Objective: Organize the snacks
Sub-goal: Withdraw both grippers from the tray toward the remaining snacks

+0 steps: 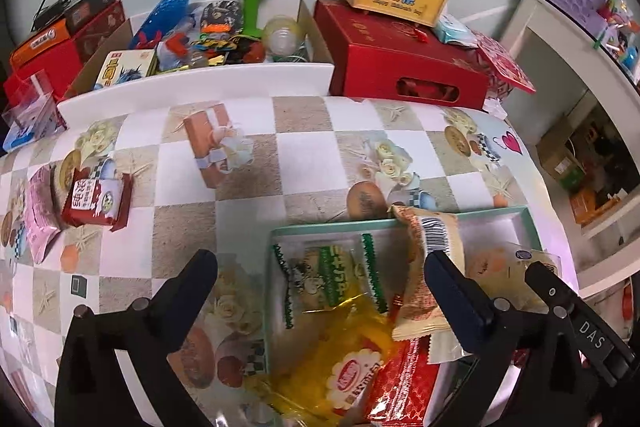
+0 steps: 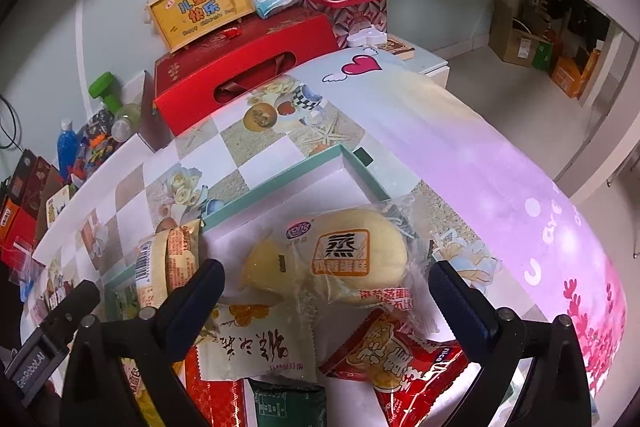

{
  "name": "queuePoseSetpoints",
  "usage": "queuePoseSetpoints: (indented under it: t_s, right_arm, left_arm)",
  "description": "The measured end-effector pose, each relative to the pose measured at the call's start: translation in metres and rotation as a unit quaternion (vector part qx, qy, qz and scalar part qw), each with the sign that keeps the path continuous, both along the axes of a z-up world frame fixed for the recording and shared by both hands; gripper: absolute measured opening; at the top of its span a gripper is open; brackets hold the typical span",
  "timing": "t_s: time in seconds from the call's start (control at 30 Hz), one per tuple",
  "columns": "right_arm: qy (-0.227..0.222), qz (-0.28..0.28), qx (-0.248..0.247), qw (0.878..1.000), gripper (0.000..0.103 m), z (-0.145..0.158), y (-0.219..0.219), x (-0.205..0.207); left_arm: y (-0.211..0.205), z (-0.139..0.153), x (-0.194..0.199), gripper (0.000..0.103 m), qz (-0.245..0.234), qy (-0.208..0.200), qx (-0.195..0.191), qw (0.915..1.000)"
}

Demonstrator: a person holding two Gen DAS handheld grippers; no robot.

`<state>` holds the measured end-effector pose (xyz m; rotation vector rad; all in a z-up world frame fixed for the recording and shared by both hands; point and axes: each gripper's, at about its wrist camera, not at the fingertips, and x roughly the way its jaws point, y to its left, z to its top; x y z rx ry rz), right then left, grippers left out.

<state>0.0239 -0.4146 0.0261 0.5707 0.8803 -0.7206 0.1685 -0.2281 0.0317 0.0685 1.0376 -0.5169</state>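
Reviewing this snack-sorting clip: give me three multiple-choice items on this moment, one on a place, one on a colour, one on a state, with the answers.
1. Where does the steamed cake packet lie?
A. in the teal-rimmed tray
B. on the red gift box
C. on the floor

2. What colour is the dumbbell in the cardboard box?
A. blue
B. green
C. purple

3. How does the right gripper stand?
A. shut on the cake packet
B. shut on nothing
C. open, jaws wide apart

Answers: 1 A, the packet rests inside the tray's rim; 2 B, it is bright green in both views; 3 C, the fingers stand either side of the packet without pressing on it.
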Motion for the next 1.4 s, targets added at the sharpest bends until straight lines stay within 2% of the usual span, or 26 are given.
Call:
queuePoseSetpoints:
  t_s: [0.37,0.73,0.97,1.17,1.4]
  right_arm:
    - [-0.007,0.023,-0.010,1.000,0.103,0.013,0.019,0.010]
    - [-0.037,0.106,-0.012,0.994,0.103,0.036,0.081,0.040]
    - [-0.048,0.180,0.010,0.982,0.103,0.035,0.136,0.066]
    - [-0.035,0.243,0.008,0.969,0.103,0.027,0.184,0.085]
    - [-0.018,0.287,0.002,0.958,0.103,0.016,0.222,0.098]
  left_arm:
    - [0.032,-0.002,-0.002,0.103,0.015,-0.006,0.015,0.9997]
    - [0.113,0.006,-0.002,0.103,0.070,-0.018,0.029,0.9969]
    - [0.171,0.010,0.001,0.103,0.127,-0.024,0.034,0.9911]
    - [0.216,-0.002,0.014,0.103,0.173,0.003,0.020,0.9847]
    - [0.251,-0.022,0.026,0.103,0.199,0.036,0.021,0.9791]
